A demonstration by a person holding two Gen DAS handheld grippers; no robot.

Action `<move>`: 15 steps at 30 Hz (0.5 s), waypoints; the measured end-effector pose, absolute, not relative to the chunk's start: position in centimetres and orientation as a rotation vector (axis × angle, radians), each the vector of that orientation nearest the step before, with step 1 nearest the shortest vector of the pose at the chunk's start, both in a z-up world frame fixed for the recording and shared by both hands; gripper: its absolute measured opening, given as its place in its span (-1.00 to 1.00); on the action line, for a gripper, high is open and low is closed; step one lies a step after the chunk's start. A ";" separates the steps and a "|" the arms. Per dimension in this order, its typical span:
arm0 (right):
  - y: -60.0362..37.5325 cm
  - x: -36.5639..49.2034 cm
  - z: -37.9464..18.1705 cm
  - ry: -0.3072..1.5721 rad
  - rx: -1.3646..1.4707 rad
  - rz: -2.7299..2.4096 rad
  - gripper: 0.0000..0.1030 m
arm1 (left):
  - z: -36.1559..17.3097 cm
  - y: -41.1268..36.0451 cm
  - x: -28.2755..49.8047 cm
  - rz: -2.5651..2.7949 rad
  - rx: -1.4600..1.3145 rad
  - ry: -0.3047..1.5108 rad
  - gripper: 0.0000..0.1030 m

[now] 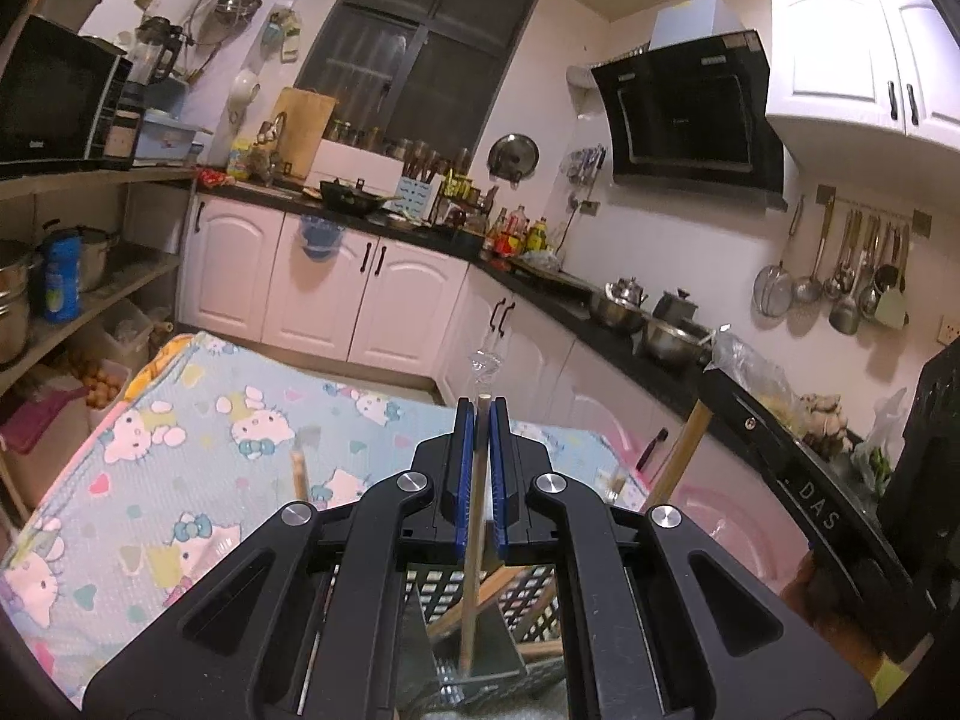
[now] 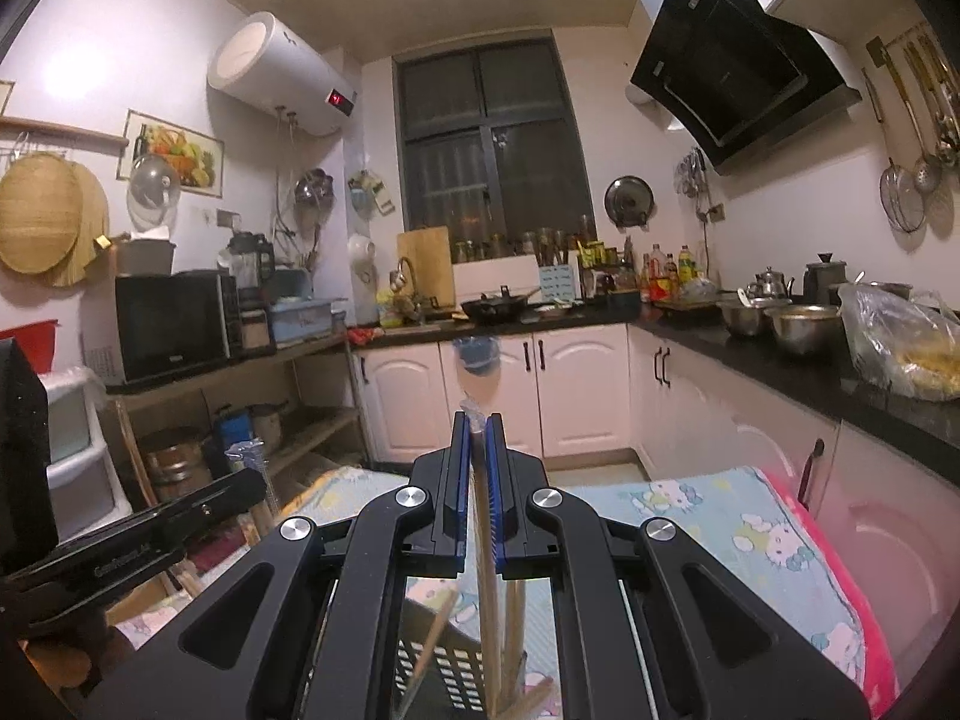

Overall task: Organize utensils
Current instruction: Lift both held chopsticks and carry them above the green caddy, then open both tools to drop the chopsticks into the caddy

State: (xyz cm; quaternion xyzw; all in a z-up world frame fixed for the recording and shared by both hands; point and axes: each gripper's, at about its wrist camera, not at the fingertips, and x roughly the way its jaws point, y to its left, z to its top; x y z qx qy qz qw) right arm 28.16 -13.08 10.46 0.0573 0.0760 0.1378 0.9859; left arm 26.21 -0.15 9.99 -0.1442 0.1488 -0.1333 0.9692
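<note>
Surface (image 1: 198,444) carries a cartoon cloth; a black slotted basket (image 1: 528,600) sits just below both claws. Step in hand, judged: lowering utensils into the basket; next move calls for descent, then release. Left claw (image 1: 482,414) is clenched on a chopstick (image 1: 474,540); right claw (image 2: 478,426) is clenched on a wrapped stick (image 2: 487,570).

A thin pale wooden stick (image 1: 474,516) stands nearly upright, its clear plastic-wrapped top (image 1: 485,367) above. Below sits a black perforated plastic basket (image 1: 528,600) holding wooden-handled utensils (image 1: 480,591).
</note>
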 end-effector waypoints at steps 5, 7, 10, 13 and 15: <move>-12.8 27.9 9.3 0.189 0.095 0.291 -0.88 | 8.7 -0.3 26.4 -0.265 -0.288 0.337 -0.98; -12.9 27.7 8.9 0.207 0.095 0.293 -0.88 | 8.2 -0.4 26.4 -0.264 -0.288 0.352 -0.98; -13.2 27.3 8.5 0.232 0.102 0.280 -0.88 | 7.8 -0.5 26.5 -0.261 -0.284 0.377 -0.97; -13.7 26.8 8.2 0.248 0.110 0.272 -0.88 | 7.5 -0.5 26.4 -0.261 -0.289 0.407 -0.97; -13.9 26.5 8.1 0.261 0.119 0.271 -0.88 | 7.3 -0.6 26.2 -0.262 -0.287 0.423 -0.97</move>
